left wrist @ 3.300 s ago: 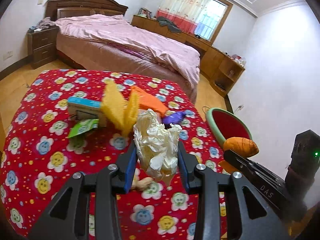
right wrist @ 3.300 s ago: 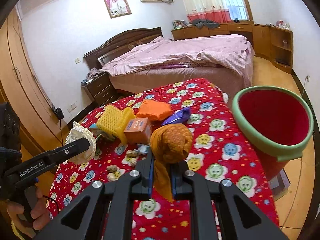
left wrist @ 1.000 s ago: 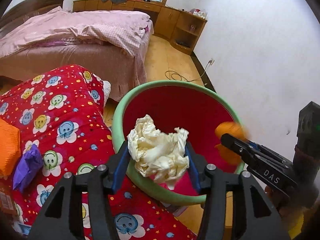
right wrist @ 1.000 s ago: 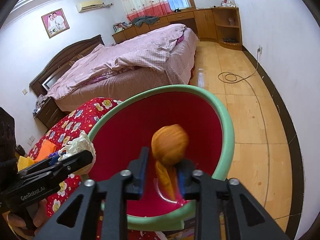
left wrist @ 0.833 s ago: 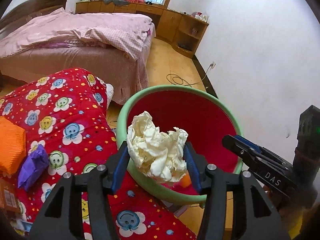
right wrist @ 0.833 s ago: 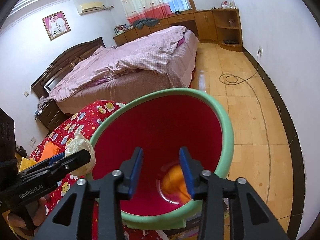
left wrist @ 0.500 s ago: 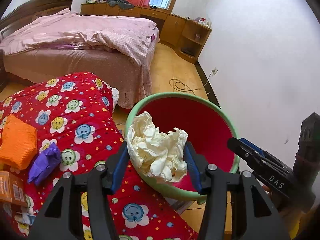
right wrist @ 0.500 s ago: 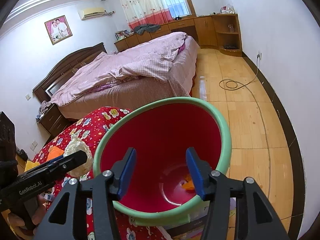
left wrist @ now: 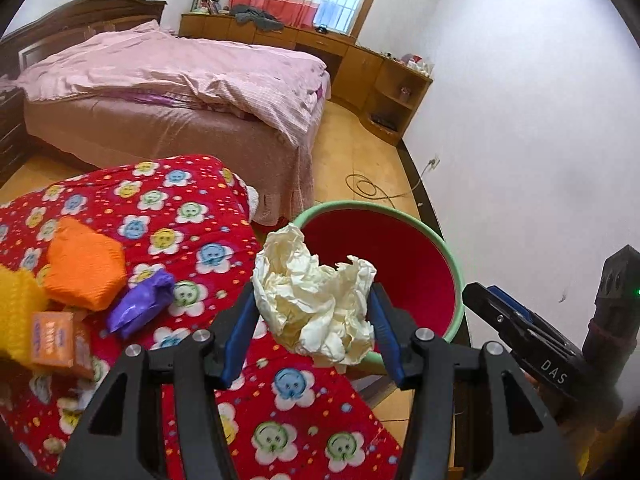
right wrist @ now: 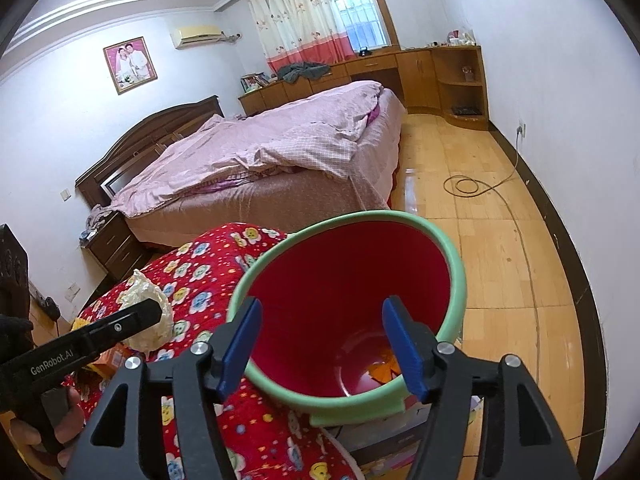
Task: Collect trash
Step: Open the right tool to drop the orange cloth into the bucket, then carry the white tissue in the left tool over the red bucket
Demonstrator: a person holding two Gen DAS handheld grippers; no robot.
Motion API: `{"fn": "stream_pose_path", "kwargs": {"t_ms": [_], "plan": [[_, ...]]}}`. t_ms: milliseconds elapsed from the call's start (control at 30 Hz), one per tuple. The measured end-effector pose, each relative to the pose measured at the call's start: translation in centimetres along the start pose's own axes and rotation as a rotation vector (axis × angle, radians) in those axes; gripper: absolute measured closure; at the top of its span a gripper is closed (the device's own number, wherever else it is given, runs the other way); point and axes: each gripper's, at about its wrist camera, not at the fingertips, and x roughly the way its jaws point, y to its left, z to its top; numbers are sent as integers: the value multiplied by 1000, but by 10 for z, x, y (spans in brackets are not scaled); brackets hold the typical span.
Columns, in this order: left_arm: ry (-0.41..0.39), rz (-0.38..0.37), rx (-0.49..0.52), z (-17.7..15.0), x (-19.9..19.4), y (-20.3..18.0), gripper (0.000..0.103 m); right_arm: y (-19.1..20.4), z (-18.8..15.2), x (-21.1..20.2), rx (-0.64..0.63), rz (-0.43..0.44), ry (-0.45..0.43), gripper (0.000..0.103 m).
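Observation:
My left gripper is shut on a crumpled cream paper wad, held over the table edge just before the red bin with a green rim. In the right wrist view the same paper wad shows at the left gripper's tip. My right gripper hangs above the bin, jaws opening with nothing between them. An orange scrap lies on the bin's bottom. On the red flowered tablecloth remain an orange mesh piece, a purple wrapper, an orange box and a yellow mesh piece.
A bed with a pink cover stands beyond the table. Wooden cabinets line the far wall. A cable lies coiled on the wood floor by the white wall. A nightstand sits left of the bed.
My right gripper opened and the orange scrap dropped into the bin. Both grippers then rose and drew back from the bin; the left keeps its hold on the paper wad.

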Motion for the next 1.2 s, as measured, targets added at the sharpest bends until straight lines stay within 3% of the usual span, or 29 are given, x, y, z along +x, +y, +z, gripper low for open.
{"fn": "stream_pose_path", "kwargs": {"t_ms": [900, 1200], "plan": [[-105, 169, -114, -45, -133, 91, 48, 114, -41, -54, -129, 131, 1, 36], [-119, 240, -174, -61, -155, 134, 48, 145, -53, -54, -139, 180, 17, 35]]}}
